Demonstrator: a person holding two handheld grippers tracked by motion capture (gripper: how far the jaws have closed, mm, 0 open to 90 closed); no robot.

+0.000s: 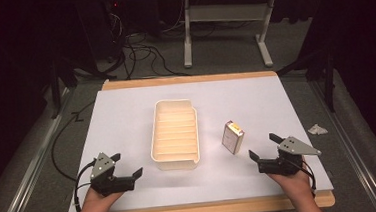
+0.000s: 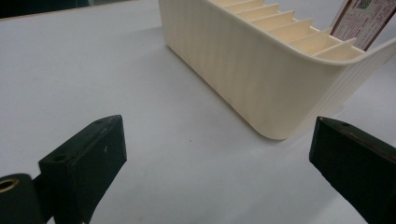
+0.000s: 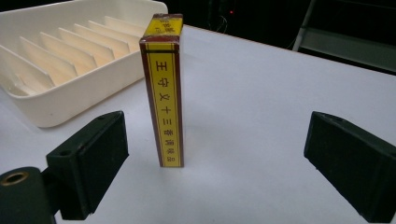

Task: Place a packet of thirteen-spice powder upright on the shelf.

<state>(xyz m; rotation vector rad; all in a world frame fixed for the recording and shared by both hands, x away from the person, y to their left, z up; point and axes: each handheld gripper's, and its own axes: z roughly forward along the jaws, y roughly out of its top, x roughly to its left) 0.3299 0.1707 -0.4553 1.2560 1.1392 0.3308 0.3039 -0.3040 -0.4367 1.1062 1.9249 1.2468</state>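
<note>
Two grippers rest at the near edge of the table (image 1: 125, 98), both with jaws apart and nothing between them. The box (image 1: 233, 137) stands upright on end just right of the tray (image 1: 176, 163), long axis vertical. It lies straight ahead of the right gripper (image 1: 264, 149), near it, narrow yellow edge facing the jaws; the left gripper (image 1: 126, 165) is well apart from it, beyond the tray. Judgement: the right hand is placed to take it. Box is slim, dark red with a yellow spine bearing printed characters; tray is cream, ribbed into empty slots
</note>
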